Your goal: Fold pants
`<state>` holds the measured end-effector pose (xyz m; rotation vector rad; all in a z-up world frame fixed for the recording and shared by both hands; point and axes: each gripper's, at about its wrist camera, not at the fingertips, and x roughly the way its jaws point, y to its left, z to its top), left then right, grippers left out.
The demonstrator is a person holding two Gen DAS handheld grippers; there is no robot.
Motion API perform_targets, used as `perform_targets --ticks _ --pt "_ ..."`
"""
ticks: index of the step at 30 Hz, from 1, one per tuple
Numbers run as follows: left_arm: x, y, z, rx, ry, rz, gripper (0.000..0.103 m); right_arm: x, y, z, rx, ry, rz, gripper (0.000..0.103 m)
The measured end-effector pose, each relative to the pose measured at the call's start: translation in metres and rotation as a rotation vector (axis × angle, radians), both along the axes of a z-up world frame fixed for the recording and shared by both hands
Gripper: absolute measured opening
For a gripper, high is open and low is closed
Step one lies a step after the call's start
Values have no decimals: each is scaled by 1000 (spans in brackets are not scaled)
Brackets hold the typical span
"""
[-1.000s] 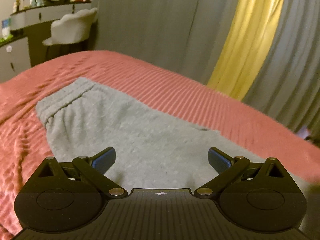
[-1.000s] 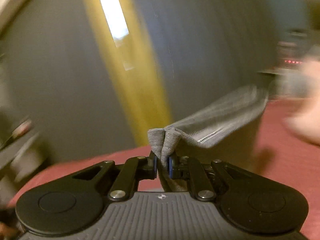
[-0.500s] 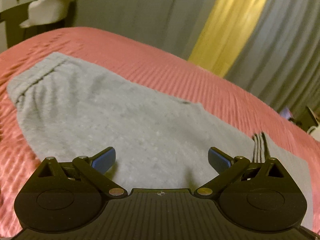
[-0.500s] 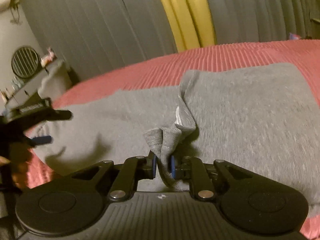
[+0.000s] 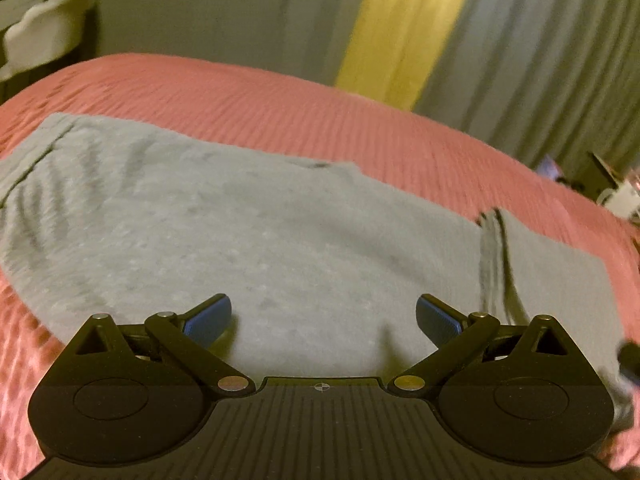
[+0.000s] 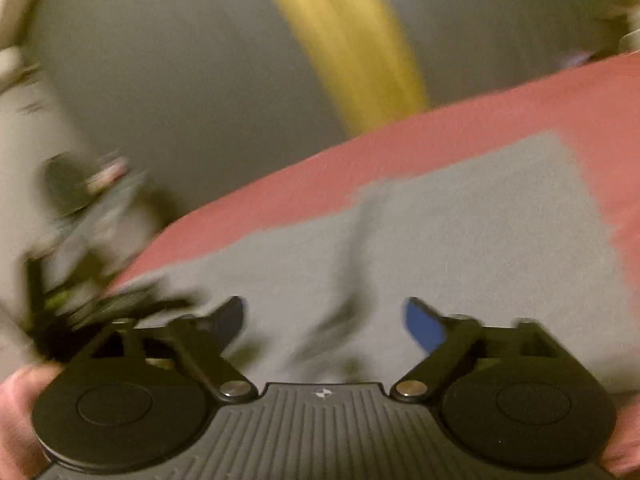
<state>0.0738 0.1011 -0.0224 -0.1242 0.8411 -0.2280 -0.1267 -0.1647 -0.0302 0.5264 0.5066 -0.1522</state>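
Note:
Grey pants [image 5: 280,232] lie spread on the pink bedspread [image 5: 360,128], waistband at the far left, a folded-over leg end with a ribbed cuff [image 5: 494,248] at the right. My left gripper [image 5: 323,320] hovers open just above the grey cloth, nothing between its blue pads. In the blurred right wrist view the pants [image 6: 460,240] lie flat with a crease running toward me. My right gripper [image 6: 323,320] is opening, its jaws wide apart, and the cloth lies loose below them, unpinched. The left gripper [image 6: 80,280] shows as a blur at the left.
Grey curtains with a yellow strip [image 5: 404,28] hang behind the bed. A white chair [image 5: 44,36] and a dresser stand at the far left. Small dark objects [image 5: 592,176] sit past the bed's right edge. A hand [image 6: 16,404] holds the right gripper's body.
My right gripper carried the pinched leg end down onto the pants, then let go and spread its jaws. The left gripper stayed open, tipped downward and drifted right, nearer the cloth.

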Motion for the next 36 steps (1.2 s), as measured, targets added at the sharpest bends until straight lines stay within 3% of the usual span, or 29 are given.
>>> perform_targets --ticks 4,8,11,15,19,20,22,23,26,30,33,36 --pt "-9 -33 2 33 -17 -122 102 1 -21 -18 -49 123 -200 95" --pt "-20 -68 -9 10 22 -254 102 -7 -39 -23 64 71 -247 99" --pt "-18 -89 -18 27 67 -318 102 -11 -48 -28 67 53 -289 99" --pt "-6 -104 -17 25 54 -299 102 -14 -56 -35 129 52 -317 99" --pt "14 -117 -24 -37 111 -273 102 -9 -51 -39 105 93 -310 99" --pt "18 -122 -29 -16 114 -276 102 -7 -50 -39 92 100 -303 99" --pt "25 -131 -43 115 110 -258 102 -5 -51 -38 69 112 -293 99" --pt "22 -131 -47 143 86 -272 103 -5 -51 -37 66 117 -289 99" --pt "6 -127 -50 171 -1 -315 103 -7 -53 -32 52 126 -278 99" --pt "1 -127 -45 185 13 -318 102 -8 -52 -23 -83 261 -342 99" --pt "-1 -133 -42 197 18 -327 102 -10 -63 -26 -59 317 -377 99" --pt "0 -141 -38 187 25 -371 86 -14 -76 -34 34 324 -393 99"
